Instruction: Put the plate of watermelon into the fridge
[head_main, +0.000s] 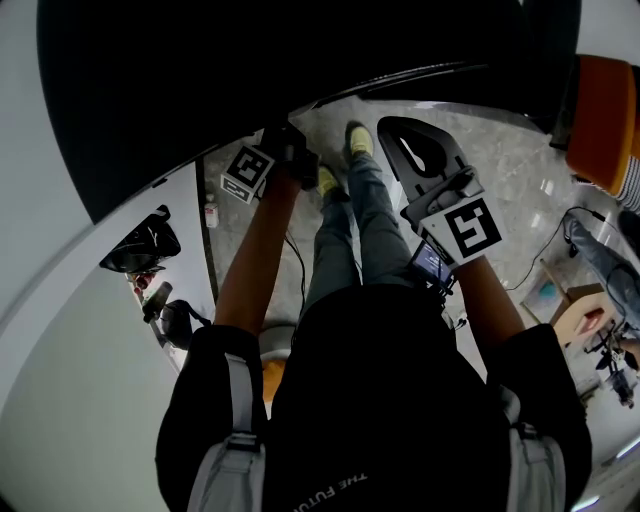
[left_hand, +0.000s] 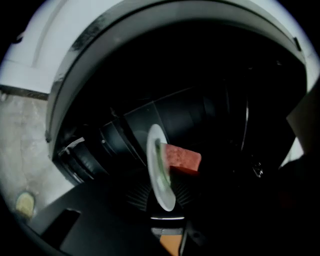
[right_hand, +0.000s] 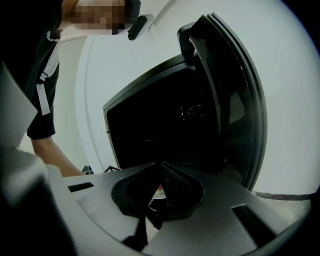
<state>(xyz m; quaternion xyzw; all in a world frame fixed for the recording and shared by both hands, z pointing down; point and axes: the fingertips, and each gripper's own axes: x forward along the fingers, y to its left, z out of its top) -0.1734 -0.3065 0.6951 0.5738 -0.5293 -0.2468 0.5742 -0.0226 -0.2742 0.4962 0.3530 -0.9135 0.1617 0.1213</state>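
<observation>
A white plate with a red slice of watermelon shows edge-on in the left gripper view, deep in the dark fridge interior. Its near rim sits between the ribbed pads of my left gripper, which stand slightly apart from it. In the head view the left gripper reaches into the black fridge opening. My right gripper hangs outside, in front of the fridge. Its jaws meet in a point with nothing held. Through the slit between them a speck of red and white shows.
The fridge's black door stands open to the right of the dark compartment. A person's arm in a black sleeve is at the left. Below me are marble floor, my legs and yellow shoes, and black bags.
</observation>
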